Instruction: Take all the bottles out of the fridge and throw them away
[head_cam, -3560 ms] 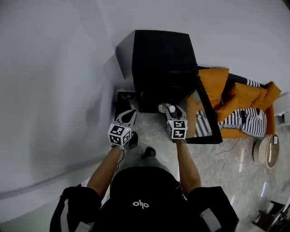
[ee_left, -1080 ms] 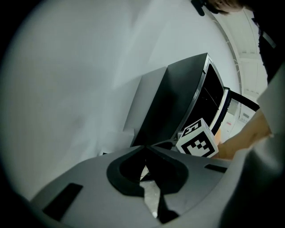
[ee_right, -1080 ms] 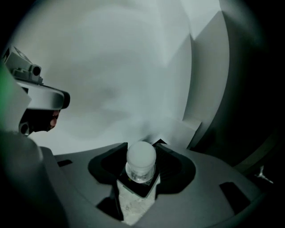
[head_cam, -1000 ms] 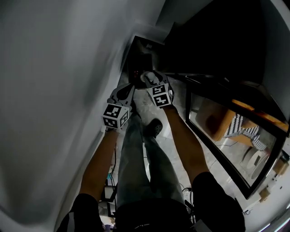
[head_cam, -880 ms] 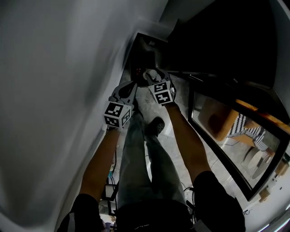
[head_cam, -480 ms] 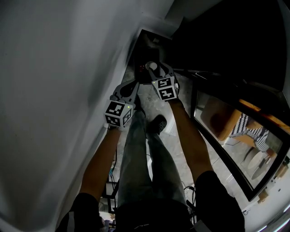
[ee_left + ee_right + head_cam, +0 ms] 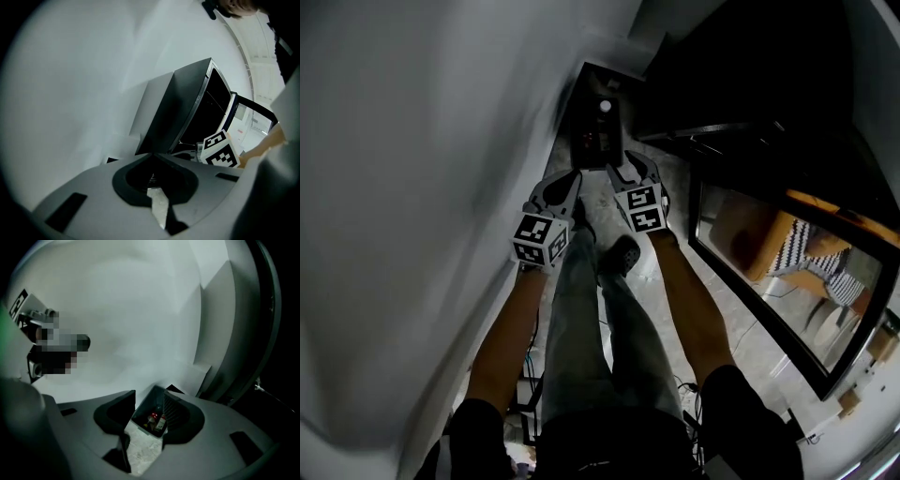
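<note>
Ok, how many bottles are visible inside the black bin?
2: a white-capped bottle and a red-capped bottle, both inside the black rectangular bin by the wall; others may be hidden.

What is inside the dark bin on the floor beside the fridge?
The bin holds a red-capped bottle, a pale-labelled bottle and, in the head view, a white-capped bottle. Anything beneath them is covered and too dark to make out.

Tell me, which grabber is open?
The right gripper: its jaws stand apart, just closing slightly, with the bin showing between them; the left gripper is shut.
</note>
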Available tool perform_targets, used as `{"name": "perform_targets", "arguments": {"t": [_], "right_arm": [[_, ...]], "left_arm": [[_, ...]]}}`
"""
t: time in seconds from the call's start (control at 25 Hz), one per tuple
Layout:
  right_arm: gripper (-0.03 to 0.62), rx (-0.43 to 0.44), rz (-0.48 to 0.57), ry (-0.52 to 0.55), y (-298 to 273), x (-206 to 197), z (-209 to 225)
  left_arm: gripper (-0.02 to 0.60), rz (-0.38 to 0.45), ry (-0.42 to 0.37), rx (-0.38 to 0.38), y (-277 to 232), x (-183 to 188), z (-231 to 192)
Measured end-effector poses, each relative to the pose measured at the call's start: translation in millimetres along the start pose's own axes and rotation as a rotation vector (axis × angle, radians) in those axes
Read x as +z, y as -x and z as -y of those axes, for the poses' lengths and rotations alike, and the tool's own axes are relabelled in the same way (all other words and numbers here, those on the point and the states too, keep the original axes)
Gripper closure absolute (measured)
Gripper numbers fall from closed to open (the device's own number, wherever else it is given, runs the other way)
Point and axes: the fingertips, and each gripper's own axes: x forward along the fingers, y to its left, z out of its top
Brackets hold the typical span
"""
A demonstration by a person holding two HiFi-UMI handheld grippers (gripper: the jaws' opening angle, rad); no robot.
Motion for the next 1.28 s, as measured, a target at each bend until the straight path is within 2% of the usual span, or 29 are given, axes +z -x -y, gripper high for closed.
{"name": "perform_targets", "arguments": {"t": [0.24, 0.48, 0.8, 1.04, 1.28], "right_arm": [[0.498, -0.026, 0.026, -0.056, 82, 10, -14], [0.582, -0.08, 0.091, -0.114, 189, 49, -15], [0.585, -0.118, 0.228, -0.206, 324, 99, -9], [0.585, -0.173, 0.294, -0.249, 407, 99, -1], [0.586, -0.215, 0.35, -0.321, 475, 92, 11]], "left_arm": [[0.574, 0.0, 0.002, 0.013, 33, 14, 44], [0.574, 0.027, -0.036, -0.003, 73, 60, 107], [0.574, 0.094, -0.051, -0.01, 119, 127, 190], [0.574, 0.132, -0.051, -0.045, 143, 151, 259], [0.574, 0.18, -0.07, -0.061, 163, 181, 305]]}}
